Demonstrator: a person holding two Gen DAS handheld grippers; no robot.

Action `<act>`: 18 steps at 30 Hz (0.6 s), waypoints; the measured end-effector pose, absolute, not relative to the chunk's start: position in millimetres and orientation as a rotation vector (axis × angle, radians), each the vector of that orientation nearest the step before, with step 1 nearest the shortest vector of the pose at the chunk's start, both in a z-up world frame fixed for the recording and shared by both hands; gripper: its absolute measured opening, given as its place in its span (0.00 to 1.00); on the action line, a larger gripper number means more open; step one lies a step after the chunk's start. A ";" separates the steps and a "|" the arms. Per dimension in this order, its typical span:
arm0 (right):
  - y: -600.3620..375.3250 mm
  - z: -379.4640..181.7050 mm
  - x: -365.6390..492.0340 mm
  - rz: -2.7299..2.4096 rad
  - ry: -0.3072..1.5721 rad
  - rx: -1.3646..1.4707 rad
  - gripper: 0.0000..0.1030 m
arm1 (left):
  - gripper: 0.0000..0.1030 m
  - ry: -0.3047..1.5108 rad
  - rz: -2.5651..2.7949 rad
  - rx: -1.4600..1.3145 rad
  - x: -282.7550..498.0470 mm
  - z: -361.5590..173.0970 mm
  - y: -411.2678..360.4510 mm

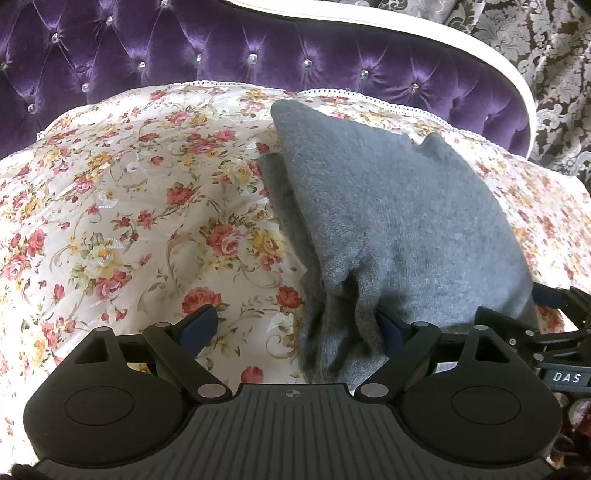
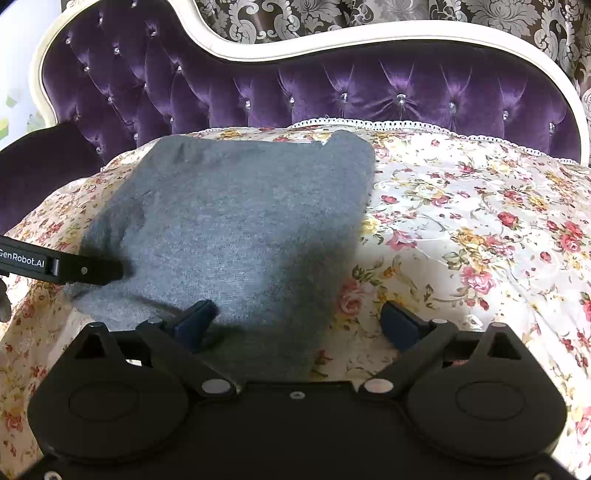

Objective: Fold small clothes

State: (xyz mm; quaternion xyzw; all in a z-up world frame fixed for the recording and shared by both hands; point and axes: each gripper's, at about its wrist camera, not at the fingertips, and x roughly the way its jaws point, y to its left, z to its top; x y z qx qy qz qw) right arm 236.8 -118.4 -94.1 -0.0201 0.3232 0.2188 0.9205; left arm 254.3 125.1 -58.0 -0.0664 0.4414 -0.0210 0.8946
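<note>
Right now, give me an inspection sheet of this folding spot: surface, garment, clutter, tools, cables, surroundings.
Surface: floral bedspread, lace-edged, a little rumpled.
Job's things: grey knit garment, folded into a compact stack; its near corner is bunched in the left wrist view.
Clutter: nothing seen.
Tools: left tool open, one finger against the garment's bunched edge; right tool open, over the garment's near edge, gripping nothing.
Cables: nothing seen.
Surroundings: purple tufted headboard with white frame; patterned curtain behind.

Likely a home bedroom: tufted purple headboard (image 2: 314, 92), floral bedspread (image 2: 480, 229), damask wallpaper (image 2: 369, 14).
</note>
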 end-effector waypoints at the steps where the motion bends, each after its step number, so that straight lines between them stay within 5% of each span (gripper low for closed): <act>1: -118.3 -94.3 236.4 0.449 0.663 -0.042 0.95 | 0.86 0.915 -0.044 -0.136 254.5 -58.0 124.7; 18: -148.8 -79.6 247.2 0.556 0.742 0.118 0.99 | 0.86 0.730 -0.083 -0.431 251.8 -28.7 178.5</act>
